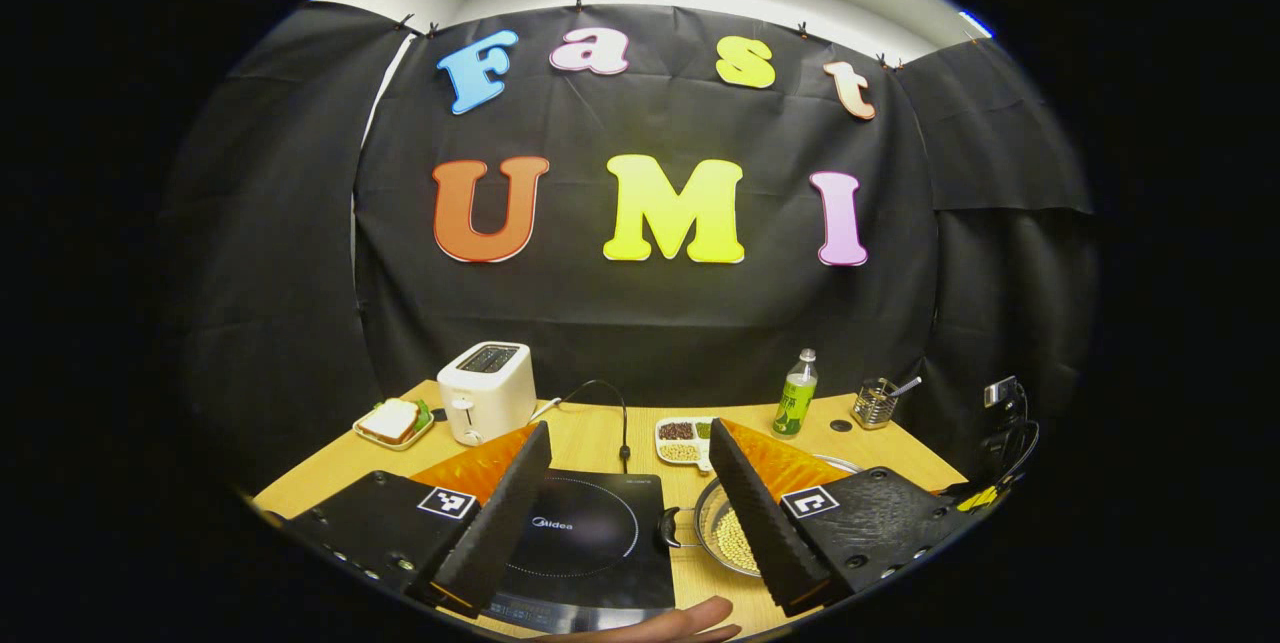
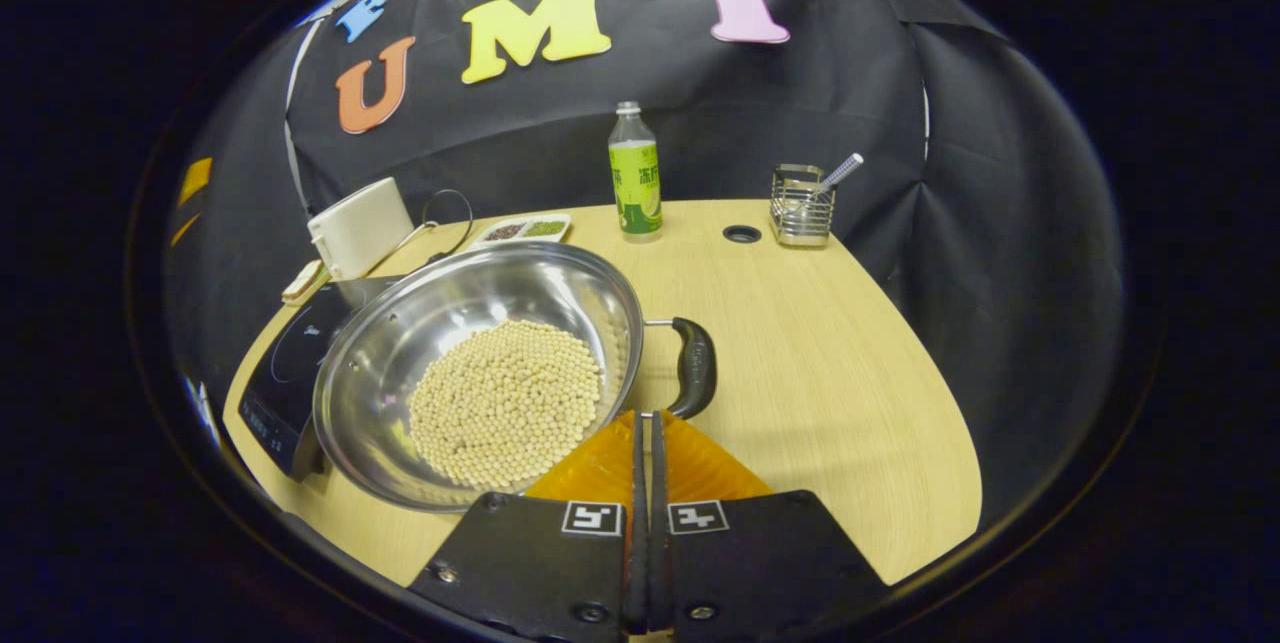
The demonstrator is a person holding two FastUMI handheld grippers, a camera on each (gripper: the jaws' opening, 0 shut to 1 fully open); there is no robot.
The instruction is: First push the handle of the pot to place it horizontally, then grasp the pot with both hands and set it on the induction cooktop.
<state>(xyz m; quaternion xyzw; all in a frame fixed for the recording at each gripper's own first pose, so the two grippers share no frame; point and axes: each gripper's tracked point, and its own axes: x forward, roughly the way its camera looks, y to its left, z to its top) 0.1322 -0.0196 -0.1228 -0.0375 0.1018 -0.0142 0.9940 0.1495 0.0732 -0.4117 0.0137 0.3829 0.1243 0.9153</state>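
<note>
Resting on the worktop (image 2: 820,363) beside the induction cooktop (image 2: 285,363), the steel pot (image 2: 400,343) of soybeans (image 2: 505,403) has the right hand-held gripper (image 2: 646,423), fingers pressed together, just at its black handle (image 2: 695,363). Left hand-held gripper (image 1: 630,443) spread wide. Pushing hard could spill beans.

My pot (image 2: 480,363) is shiny silver steel, filled with pale beige beans (image 2: 505,401), its handle (image 2: 697,368) black. The induction cooktop (image 1: 585,533) is glossy black with a white dotted ring. I see a white toaster (image 1: 487,391), a green-labelled bottle (image 2: 634,173) and a light wood-grain table (image 2: 830,373).
</note>
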